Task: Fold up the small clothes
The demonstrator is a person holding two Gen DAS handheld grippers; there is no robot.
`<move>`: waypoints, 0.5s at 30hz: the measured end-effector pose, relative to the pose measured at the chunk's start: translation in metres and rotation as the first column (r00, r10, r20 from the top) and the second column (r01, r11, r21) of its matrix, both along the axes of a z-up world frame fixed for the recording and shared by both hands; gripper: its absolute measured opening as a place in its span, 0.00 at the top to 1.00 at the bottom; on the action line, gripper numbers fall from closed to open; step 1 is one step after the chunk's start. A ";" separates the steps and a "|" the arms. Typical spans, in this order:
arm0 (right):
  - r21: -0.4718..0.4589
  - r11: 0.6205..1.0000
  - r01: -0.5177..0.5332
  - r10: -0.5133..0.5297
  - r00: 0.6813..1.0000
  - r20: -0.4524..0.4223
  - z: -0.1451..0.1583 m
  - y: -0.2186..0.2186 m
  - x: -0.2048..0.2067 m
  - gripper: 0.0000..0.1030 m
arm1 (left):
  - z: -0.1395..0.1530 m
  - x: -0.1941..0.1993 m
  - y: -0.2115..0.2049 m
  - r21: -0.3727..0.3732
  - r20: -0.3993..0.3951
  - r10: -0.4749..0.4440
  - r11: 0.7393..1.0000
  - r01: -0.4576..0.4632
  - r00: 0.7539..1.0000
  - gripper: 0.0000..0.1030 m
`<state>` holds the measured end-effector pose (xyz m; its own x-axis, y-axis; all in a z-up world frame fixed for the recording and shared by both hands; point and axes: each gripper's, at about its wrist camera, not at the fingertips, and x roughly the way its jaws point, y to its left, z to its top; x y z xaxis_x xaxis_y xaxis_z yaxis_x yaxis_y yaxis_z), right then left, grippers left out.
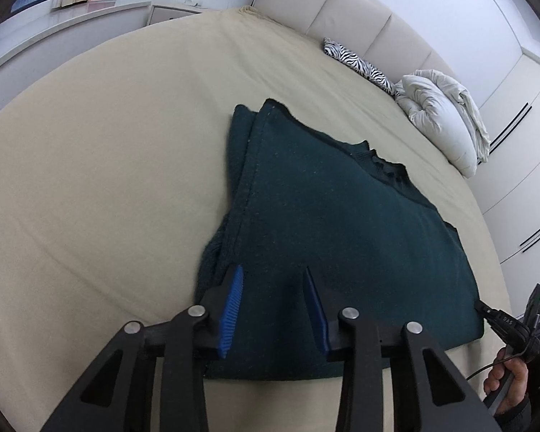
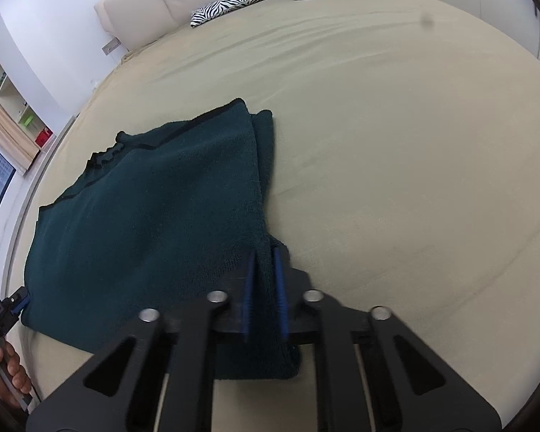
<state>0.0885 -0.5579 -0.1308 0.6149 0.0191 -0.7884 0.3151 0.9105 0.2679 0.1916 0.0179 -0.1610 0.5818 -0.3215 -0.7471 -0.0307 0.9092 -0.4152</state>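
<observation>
Left wrist shows my left gripper (image 1: pixel 271 273) spread over the green sweater (image 1: pixel 334 237); right gripper (image 2: pixel 264 257) pinches its edge.

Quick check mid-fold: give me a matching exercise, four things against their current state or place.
1 left gripper
2 right gripper
3 zebra pillow
4 white duvet

a closed on a fold of the sweater
b bunched up beside the zebra pillow
c fingers spread over the sweater
d lying flat below the headboard

Pairs: 1-c, 2-a, 3-d, 4-b
</observation>
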 end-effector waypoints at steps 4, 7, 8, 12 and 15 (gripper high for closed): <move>0.010 0.999 0.045 -0.045 0.999 0.005 0.001 -0.007 -0.006 0.95 | -0.003 -0.003 0.001 0.035 -0.011 0.003 0.999 -0.002 1.000 0.76; 0.020 0.997 0.069 -0.069 0.998 -0.004 -0.008 -0.008 -0.009 0.95 | -0.004 -0.006 0.004 0.039 -0.013 0.001 0.999 -0.001 1.000 0.80; 0.023 0.997 0.077 -0.076 0.997 -0.002 -0.010 -0.008 -0.012 0.95 | -0.004 -0.007 0.005 0.039 -0.014 0.003 0.999 -0.002 1.000 0.81; -0.004 0.997 0.078 -0.078 0.997 0.003 -0.012 -0.003 -0.016 0.95 | 0.010 -0.012 0.004 0.062 0.010 0.009 0.998 -0.009 1.000 0.81; -0.063 0.997 0.048 -0.047 0.999 0.013 0.004 0.005 -0.012 0.94 | 0.033 -0.006 -0.006 0.094 0.082 -0.021 0.996 0.013 0.996 0.80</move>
<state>0.0765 -0.5532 -0.1269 0.6227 -0.0596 -0.7802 0.3557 0.9097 0.2144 0.1853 0.0114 -0.1281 0.6379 -0.2634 -0.7237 0.0161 0.9441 -0.3294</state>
